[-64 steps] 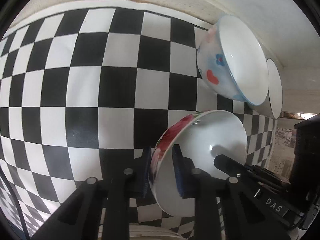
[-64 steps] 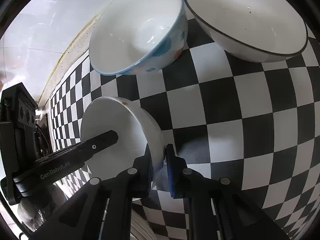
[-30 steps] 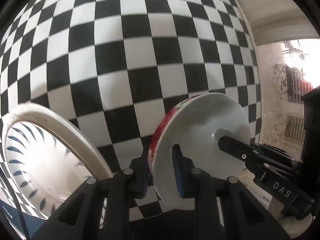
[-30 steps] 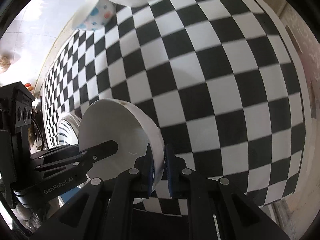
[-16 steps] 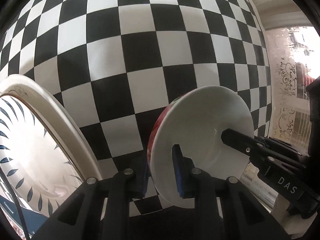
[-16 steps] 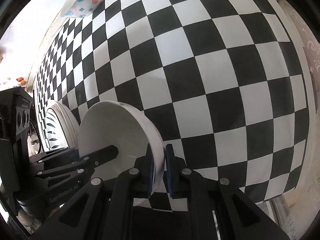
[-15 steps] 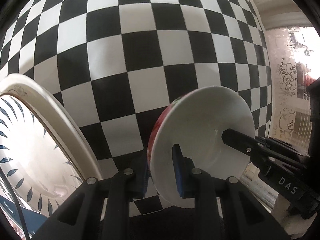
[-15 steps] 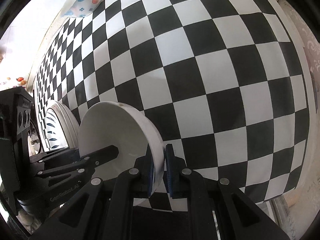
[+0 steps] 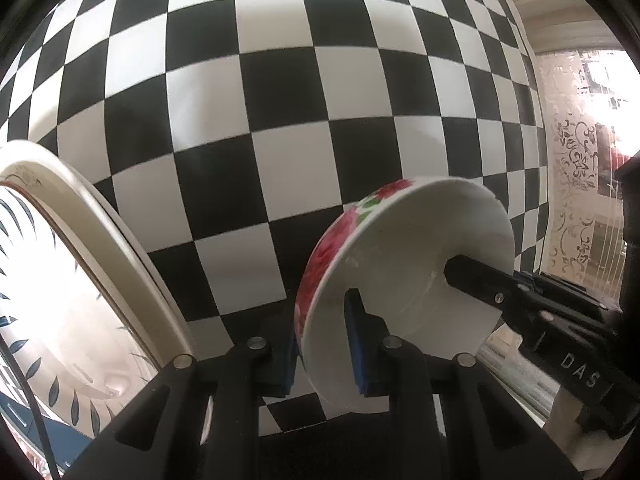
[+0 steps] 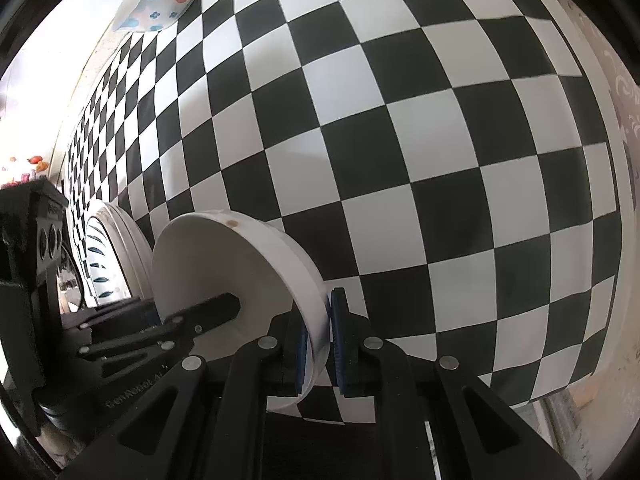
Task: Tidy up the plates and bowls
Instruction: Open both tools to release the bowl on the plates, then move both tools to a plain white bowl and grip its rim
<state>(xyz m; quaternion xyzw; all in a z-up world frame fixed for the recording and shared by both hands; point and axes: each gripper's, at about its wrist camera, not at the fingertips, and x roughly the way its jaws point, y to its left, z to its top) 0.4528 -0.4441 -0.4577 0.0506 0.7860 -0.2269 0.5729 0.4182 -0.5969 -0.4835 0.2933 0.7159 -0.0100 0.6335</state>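
bright daylight | window glare blown out | fisheye bends edges | soft shadows
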